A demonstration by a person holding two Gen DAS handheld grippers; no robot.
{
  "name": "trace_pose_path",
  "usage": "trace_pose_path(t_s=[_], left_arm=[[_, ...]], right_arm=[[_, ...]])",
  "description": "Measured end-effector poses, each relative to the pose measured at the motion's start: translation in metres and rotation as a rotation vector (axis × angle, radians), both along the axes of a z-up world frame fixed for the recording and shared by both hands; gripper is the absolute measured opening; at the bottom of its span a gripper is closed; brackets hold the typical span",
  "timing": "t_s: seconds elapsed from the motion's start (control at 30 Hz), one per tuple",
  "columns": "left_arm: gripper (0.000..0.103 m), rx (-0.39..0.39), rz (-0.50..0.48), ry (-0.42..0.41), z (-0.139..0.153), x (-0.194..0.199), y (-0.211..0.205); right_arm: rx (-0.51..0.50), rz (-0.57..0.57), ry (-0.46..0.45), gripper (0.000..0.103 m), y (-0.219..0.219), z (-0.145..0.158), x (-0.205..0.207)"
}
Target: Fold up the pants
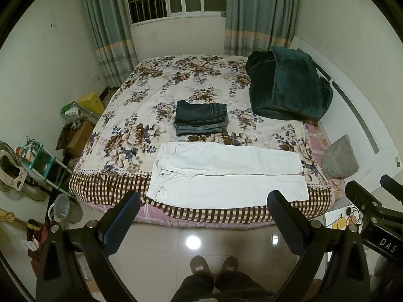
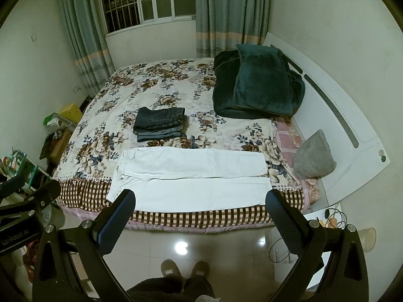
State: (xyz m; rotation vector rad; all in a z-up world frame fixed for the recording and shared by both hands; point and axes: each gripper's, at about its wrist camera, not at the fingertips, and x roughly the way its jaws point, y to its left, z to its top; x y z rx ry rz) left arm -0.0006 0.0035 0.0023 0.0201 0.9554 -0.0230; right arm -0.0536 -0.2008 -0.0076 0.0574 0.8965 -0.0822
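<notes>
White pants (image 1: 226, 176) lie flat beyond both wide-spread grippers, left gripper (image 1: 204, 216) and right gripper (image 2: 201, 214).

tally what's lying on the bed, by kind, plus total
White pants, spread flat: 1
Stack of folded jeans: 1 stack; number of pairs in it can't be told
Dark green blanket: 1
Grey cushion: 1
Total: 4 items, taking the stack as one
</notes>
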Motion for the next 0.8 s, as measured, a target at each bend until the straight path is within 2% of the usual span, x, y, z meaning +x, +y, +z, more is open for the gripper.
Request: trace_pose_path(t_s=[0.8], left_arm=[[0.103, 0.006, 0.009, -0.005, -0.0003, 0.0066, 0.0036]], right_arm=[[-0.001, 0.001, 0.003, 0.103, 0.0033, 0.0009, 0.0005]])
